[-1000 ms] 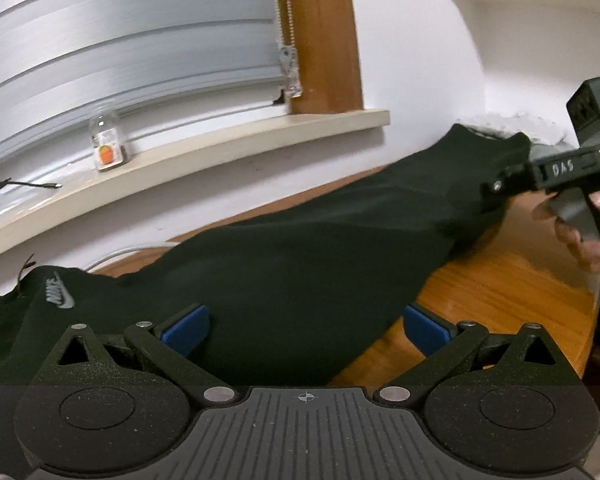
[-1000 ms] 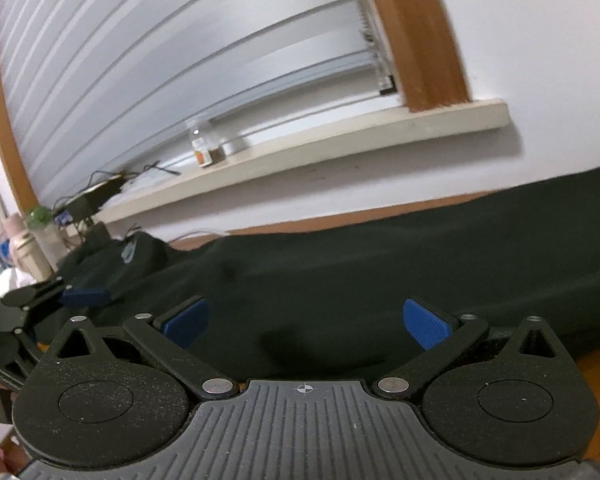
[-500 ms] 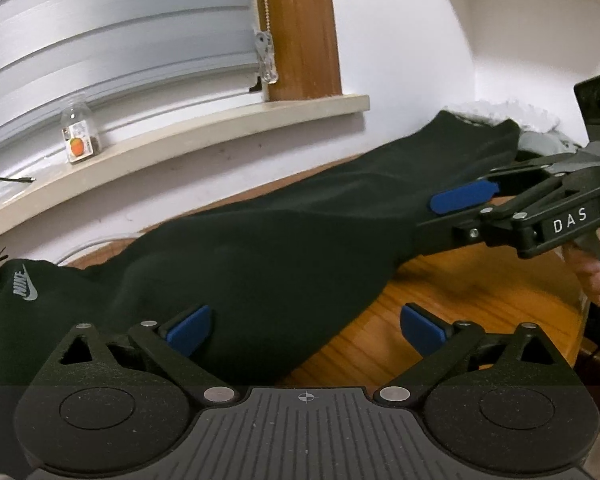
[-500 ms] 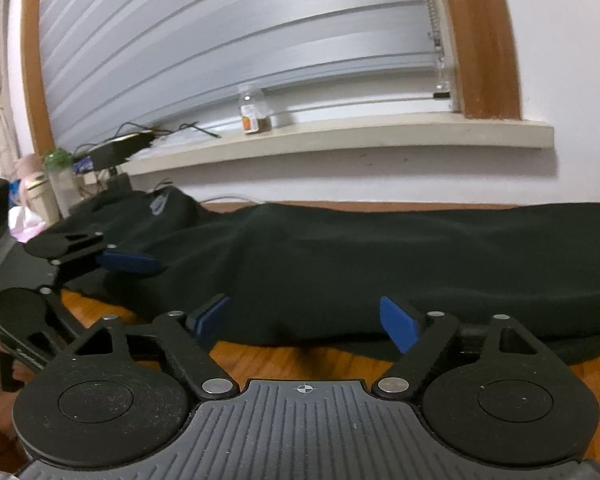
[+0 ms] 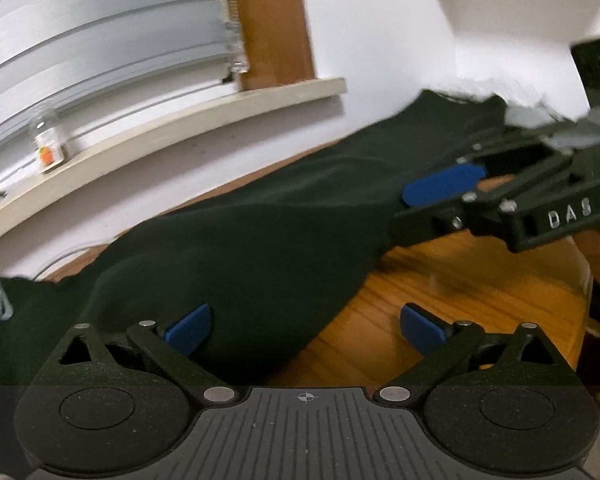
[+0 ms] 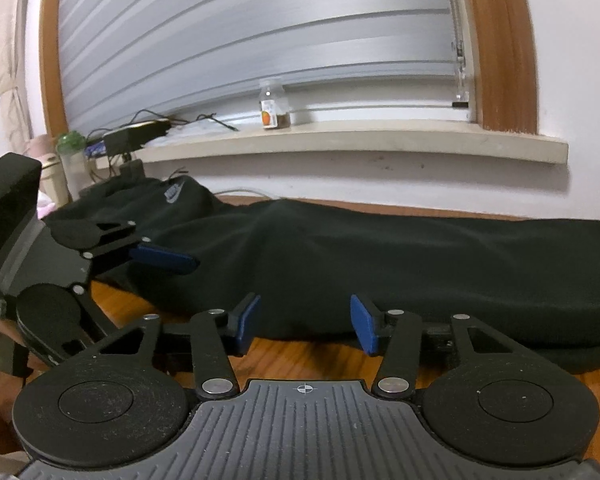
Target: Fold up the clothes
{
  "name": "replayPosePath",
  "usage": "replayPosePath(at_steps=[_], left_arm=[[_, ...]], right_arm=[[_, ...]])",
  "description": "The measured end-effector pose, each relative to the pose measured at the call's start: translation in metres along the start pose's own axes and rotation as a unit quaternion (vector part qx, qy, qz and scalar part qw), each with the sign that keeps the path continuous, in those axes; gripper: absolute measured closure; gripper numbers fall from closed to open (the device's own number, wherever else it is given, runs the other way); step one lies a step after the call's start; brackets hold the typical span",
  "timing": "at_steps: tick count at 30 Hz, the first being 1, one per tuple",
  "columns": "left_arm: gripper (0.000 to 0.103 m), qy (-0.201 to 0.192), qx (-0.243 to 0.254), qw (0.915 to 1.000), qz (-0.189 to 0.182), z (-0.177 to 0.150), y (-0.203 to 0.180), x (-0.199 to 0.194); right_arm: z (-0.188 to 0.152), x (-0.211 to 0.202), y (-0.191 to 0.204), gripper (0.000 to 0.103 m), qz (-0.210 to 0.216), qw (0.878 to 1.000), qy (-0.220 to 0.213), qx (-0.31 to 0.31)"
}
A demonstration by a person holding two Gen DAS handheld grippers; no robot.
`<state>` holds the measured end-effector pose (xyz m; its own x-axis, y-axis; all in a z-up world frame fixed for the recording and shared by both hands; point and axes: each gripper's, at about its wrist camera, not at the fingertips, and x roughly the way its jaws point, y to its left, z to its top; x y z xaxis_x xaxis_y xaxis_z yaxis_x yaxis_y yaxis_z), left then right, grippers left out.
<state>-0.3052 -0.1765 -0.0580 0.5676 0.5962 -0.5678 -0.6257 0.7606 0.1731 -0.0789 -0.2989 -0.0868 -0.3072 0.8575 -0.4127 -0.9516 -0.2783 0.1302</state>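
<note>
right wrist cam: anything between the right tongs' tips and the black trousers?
Only bare wooden table. In the right wrist view the right tongs sit open just short of the near edge of the black trousers, nothing else in the gap.

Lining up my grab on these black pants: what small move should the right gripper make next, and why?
Probably ease the right gripper forward. Its jaws stand open at the near hem of the black pants, nothing between them yet. The left gripper is open too.

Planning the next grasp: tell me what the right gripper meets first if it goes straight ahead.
Most likely the near edge of the black trousers on the wooden table; the right gripper is open, close in front of it.
</note>
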Motion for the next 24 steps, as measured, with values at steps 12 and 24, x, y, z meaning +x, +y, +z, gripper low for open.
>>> replayPosePath(at_steps=[12,24], left_arm=[[0.085,-0.007,0.068,0.9969,0.039,0.016,-0.006,0.014],[0.095,-0.041,0.047,0.9978,0.021,0.056,0.015,-0.004]], right_arm=[[-0.002,-0.010,-0.006,0.053,-0.008,1.000,-0.002,-0.013],[0.013,0.034,-0.001,0.055,0.013,0.996,0.057,-0.068]])
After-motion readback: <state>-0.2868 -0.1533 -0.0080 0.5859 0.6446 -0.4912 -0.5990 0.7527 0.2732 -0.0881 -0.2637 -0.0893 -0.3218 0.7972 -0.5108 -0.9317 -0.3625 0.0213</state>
